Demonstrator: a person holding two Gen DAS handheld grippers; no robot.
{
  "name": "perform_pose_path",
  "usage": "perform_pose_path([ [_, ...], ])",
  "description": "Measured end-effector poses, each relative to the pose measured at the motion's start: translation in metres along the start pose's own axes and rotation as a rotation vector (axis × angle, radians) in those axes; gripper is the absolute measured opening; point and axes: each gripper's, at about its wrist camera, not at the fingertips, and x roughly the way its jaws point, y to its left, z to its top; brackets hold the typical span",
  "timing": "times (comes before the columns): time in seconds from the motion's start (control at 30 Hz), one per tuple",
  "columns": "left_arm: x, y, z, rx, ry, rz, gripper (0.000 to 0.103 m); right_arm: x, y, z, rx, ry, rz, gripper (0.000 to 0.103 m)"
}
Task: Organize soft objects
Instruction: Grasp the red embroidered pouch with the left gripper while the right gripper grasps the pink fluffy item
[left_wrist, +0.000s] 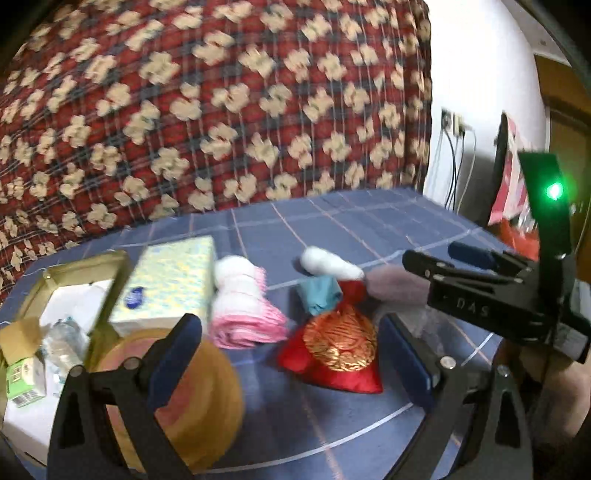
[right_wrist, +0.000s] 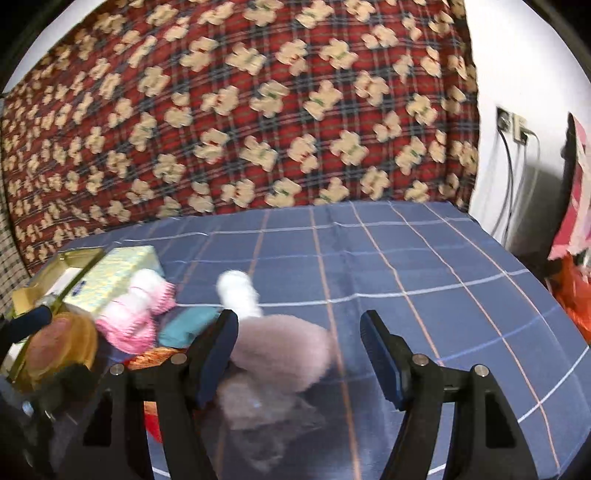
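Observation:
Soft things lie on a blue checked cloth (left_wrist: 369, 229): a red and gold pouch (left_wrist: 338, 350), a pink and white knit (left_wrist: 243, 306), a teal cloth (left_wrist: 319, 295), a white roll (left_wrist: 328, 264) and a grey-pink fluffy piece (left_wrist: 395, 286). My left gripper (left_wrist: 291, 354) is open and empty above the pouch's left side, beside a round orange cushion (left_wrist: 207, 398). My right gripper (right_wrist: 299, 354) is open and empty, with the fluffy piece (right_wrist: 284, 350) between and below its fingers; I cannot tell whether they touch it. The right gripper also shows in the left wrist view (left_wrist: 476, 269).
A tissue box (left_wrist: 170, 284) and an open gold box (left_wrist: 74, 295) with a bottle and small cartons stand at the left. A red plaid bear-print quilt (left_wrist: 221, 110) rises behind. A wall with cables (right_wrist: 509, 177) and red bags (right_wrist: 576, 288) are at the right.

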Motion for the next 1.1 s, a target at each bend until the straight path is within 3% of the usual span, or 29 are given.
perform_pose_path([
  [0.2, 0.024, -0.018, 0.004, 0.033, 0.051, -0.014, 0.098, 0.012, -0.016, 0.002, 0.041, 0.037, 0.0, 0.071],
  [0.3, 0.033, -0.022, 0.004, 0.039, 0.085, -0.042, 0.096, 0.022, -0.019, 0.002, 0.056, 0.076, 0.048, 0.071],
  [0.53, 0.047, -0.033, 0.001, 0.081, 0.159, -0.093, 0.084, 0.026, -0.01, 0.0, 0.028, 0.102, 0.135, 0.071],
  [0.6, 0.05, -0.033, 0.001, 0.078, 0.179, -0.103, 0.079, 0.031, -0.009, 0.0, 0.026, 0.119, 0.152, 0.071],
  [0.67, 0.056, -0.032, 0.0, 0.069, 0.209, -0.115, 0.06, 0.037, -0.008, -0.001, 0.024, 0.147, 0.166, 0.071],
  [0.83, 0.062, -0.024, -0.002, 0.023, 0.243, -0.14, 0.042, 0.046, 0.001, -0.004, -0.013, 0.196, 0.163, 0.071],
  [1.03, 0.056, -0.022, 0.0, 0.01, 0.216, -0.16, 0.025, 0.041, 0.01, -0.004, -0.061, 0.174, 0.132, 0.045],
  [1.1, 0.054, -0.019, 0.0, -0.005, 0.202, -0.165, 0.023, 0.039, 0.012, -0.004, -0.078, 0.16, 0.122, 0.042],
])
